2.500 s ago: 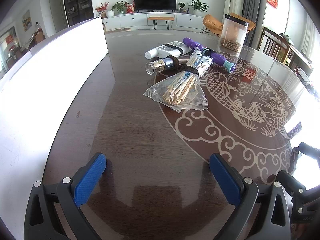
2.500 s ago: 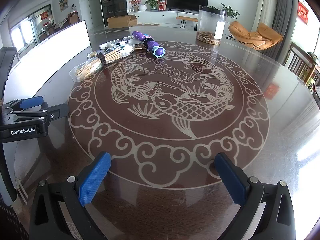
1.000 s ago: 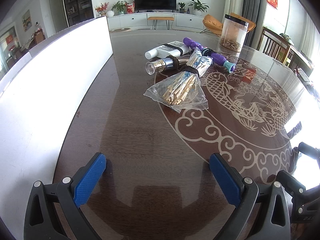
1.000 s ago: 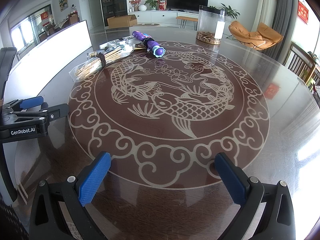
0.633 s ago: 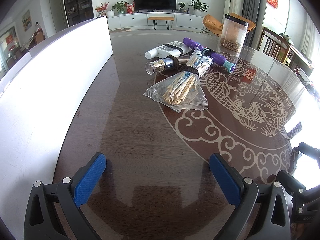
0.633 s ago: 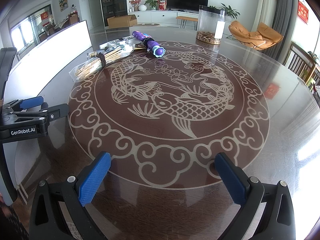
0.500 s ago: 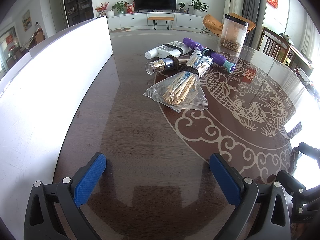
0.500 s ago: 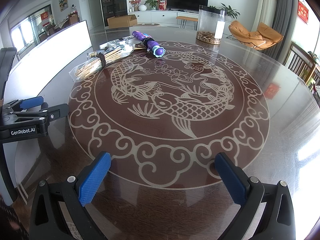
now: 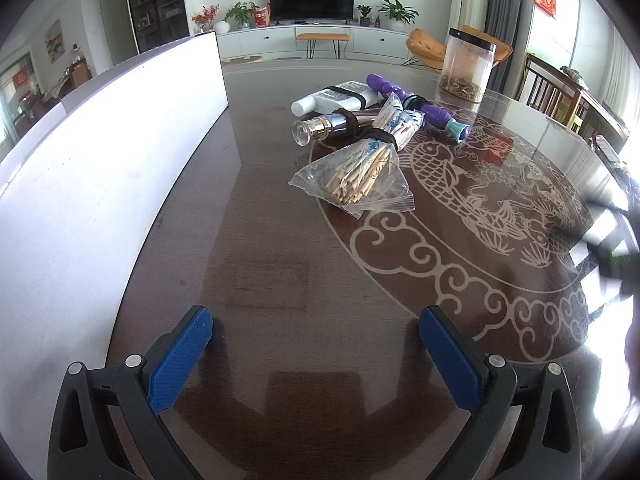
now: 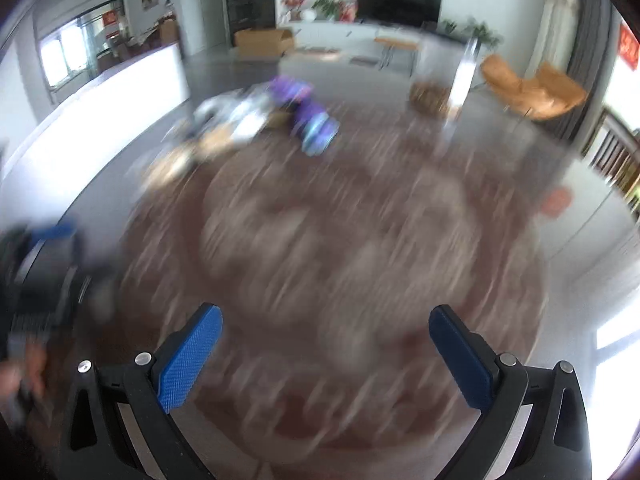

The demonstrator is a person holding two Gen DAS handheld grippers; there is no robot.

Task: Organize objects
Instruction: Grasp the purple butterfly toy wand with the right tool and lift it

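A pile of objects lies on the round table: a clear bag of sticks (image 9: 356, 178), a silver bottle (image 9: 328, 127), a white tube (image 9: 336, 99) and a purple device (image 9: 416, 106). My left gripper (image 9: 316, 336) is open and empty, low over the table, well short of the pile. My right gripper (image 10: 326, 332) is open and empty above the table's patterned centre. The right wrist view is motion-blurred; the purple device (image 10: 310, 114) shows far ahead to the left.
A long white board (image 9: 100, 152) stands along the left side of the table. A clear jar with a black lid (image 9: 466, 66) stands behind the pile. Chairs stand beyond the table's right edge (image 9: 560, 92).
The right gripper has started moving fast, lifting and blurring its view. The left gripper has not moved. The objects lie as before.
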